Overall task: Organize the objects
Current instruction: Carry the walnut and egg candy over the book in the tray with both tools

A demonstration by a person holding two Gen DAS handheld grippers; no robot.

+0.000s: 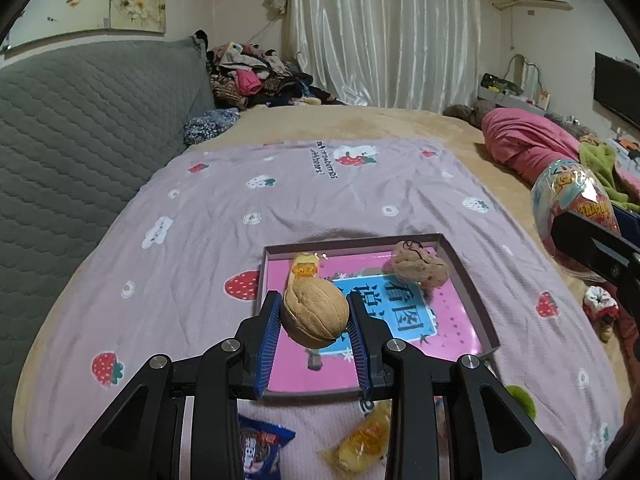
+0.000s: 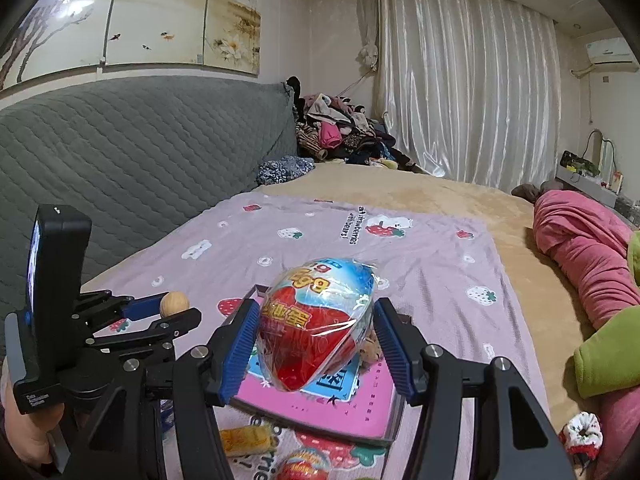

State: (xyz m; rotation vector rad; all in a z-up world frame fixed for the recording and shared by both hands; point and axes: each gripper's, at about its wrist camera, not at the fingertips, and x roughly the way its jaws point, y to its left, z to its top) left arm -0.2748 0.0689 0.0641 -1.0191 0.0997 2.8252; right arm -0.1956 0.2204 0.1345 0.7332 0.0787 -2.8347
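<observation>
Main risk, left side: the walnut [image 1: 315, 314] is round, hard and smooth, pinched only across its widest part between the ribbed blue pads [image 1: 269, 340] of the left gripper [image 1: 314, 320]. Any twist or slackening and it likely pops out and rolls; the tray [image 1: 472, 276] has only a low rim, so a drop from height could bounce it over onto the blanket [image 1: 224, 216].

Right side risk: the foil-wrapped toy egg [image 2: 316, 320] is slick and tapered, bigger than the walnut. The right gripper [image 2: 314, 330] holds it across the sides with jaws spread fairly wide; the crinkled wrapper can slide on the pads, and over-squeezing could dent the shell.

Both grippers hang over the same tray at once, so a collision between them is plausible if both lower together.

Claw state: left jaws at moderate width, clamped on the walnut, nothing else touching. Right jaws wider, clamped on the egg, held clear above the tray.

Near: loose packets on the blanket below the left gripper – a yellow snack [image 1: 362, 442] and a blue-wrapped one [image 1: 260, 446]; not yet sorted.

Middle: tray on the blanket, pink printed base, already holding a brownish lumpy item [image 1: 418, 266] at the far right corner and a small yellow packet [image 1: 304, 266] at the far edge.

Far: pink bundle [image 1: 524, 142] on the bed, well apart.
</observation>
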